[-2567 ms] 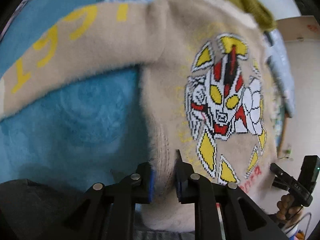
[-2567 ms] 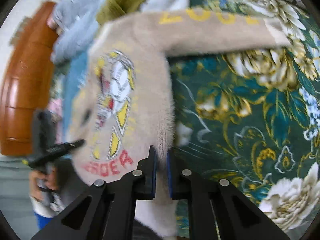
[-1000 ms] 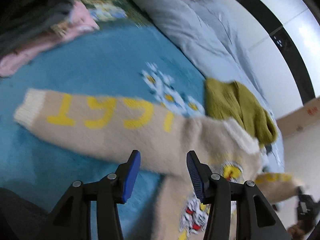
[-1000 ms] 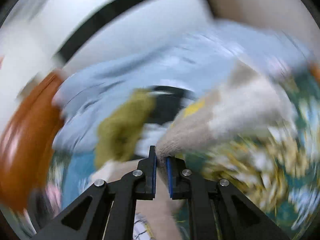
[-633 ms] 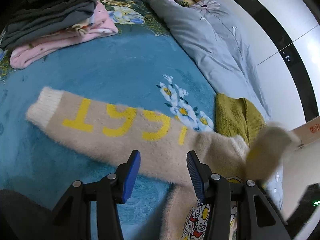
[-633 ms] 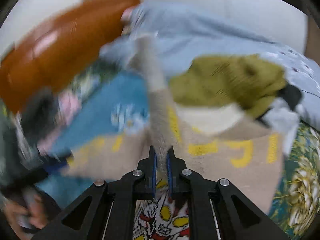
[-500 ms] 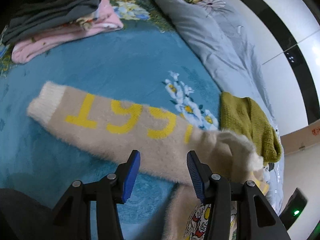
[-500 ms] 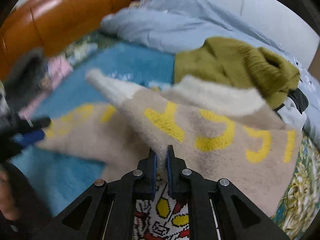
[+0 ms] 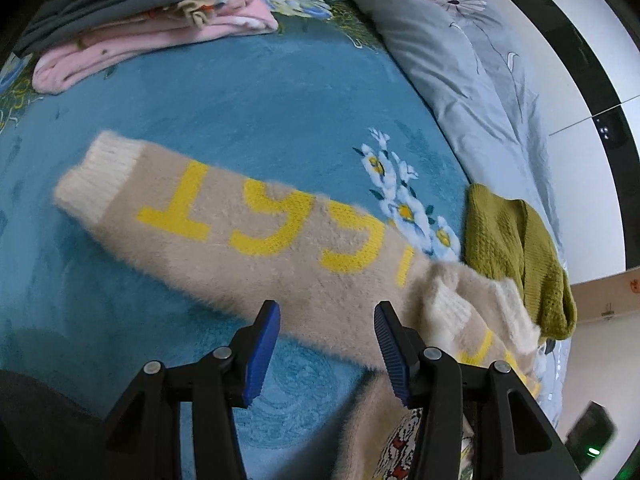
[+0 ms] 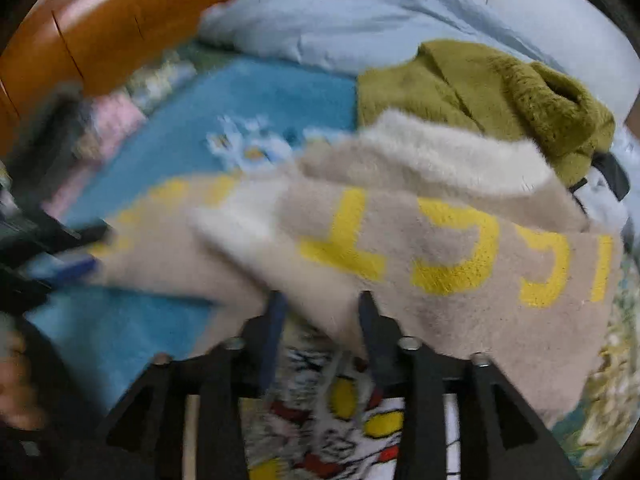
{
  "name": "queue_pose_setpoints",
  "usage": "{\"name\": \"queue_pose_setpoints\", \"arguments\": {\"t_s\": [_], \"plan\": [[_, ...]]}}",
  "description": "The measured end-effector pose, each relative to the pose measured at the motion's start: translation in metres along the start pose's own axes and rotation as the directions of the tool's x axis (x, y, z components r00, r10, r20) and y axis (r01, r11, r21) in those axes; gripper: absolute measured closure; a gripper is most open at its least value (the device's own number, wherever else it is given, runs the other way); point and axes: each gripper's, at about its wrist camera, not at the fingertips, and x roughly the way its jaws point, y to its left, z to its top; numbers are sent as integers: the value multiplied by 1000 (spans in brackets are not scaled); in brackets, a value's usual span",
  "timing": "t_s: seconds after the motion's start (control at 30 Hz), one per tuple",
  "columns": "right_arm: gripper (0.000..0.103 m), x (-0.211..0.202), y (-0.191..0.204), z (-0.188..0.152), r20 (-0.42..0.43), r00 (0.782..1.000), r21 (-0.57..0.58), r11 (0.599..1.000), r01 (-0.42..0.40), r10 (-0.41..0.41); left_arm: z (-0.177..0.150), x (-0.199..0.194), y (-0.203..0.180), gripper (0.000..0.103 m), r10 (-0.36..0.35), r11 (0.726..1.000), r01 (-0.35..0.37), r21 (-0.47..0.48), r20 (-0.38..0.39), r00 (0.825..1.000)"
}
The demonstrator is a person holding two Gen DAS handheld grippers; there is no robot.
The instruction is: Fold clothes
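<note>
A fuzzy beige sweater point(image 9: 240, 232) with yellow letters on its sleeves lies face up on a blue blanket point(image 9: 240, 92). Its left sleeve stretches out flat toward a white cuff point(image 9: 104, 172). My left gripper point(image 9: 326, 312) hovers open just above that sleeve near the armpit, holding nothing. The right sleeve point(image 10: 440, 248) lies folded across the chest, above the cartoon hero print point(image 10: 340, 420). My right gripper point(image 10: 320, 304) is over it with its jaws opening. The sleeve's lower edge is still between them, but the pads are off it.
An olive knit garment point(image 9: 516, 248) lies just past the sweater's collar, and a grey duvet point(image 9: 460, 72) lies behind it. A stack of folded clothes point(image 9: 140, 8) sits at the far left. An orange headboard point(image 10: 100, 20) bounds the bed.
My right gripper swung the right sleeve over and laid it across the chest, then its jaws parted. The left gripper stayed open and sank slightly toward the left sleeve.
</note>
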Motion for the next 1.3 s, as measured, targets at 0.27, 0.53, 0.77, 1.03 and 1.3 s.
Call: {"name": "queue_pose_setpoints", "arguments": {"t_s": [0.27,0.53,0.77,1.03,1.3], "plan": [[58,31,-26,1,-63,998,117,993,30,-23,20,-6,2,48,17,1000,-17,-8,19,1000],[58,14,-37,-7,-75,997,190,982,4,11,81,-42,87,42,65,924,-42,-381,49,997],[58,-14,-30,4,-26,1000,155,988,-2,6,91,-25,151,41,83,816,-142,-561,-129,988],[58,-14,-17,13,-26,996,194,978,-78,85,93,2,157,42,80,791,-155,-592,-151,985],[58,-17,-11,13,-26,995,182,979,-89,95,94,1,156,90,108,794,-168,-584,-137,985]]}}
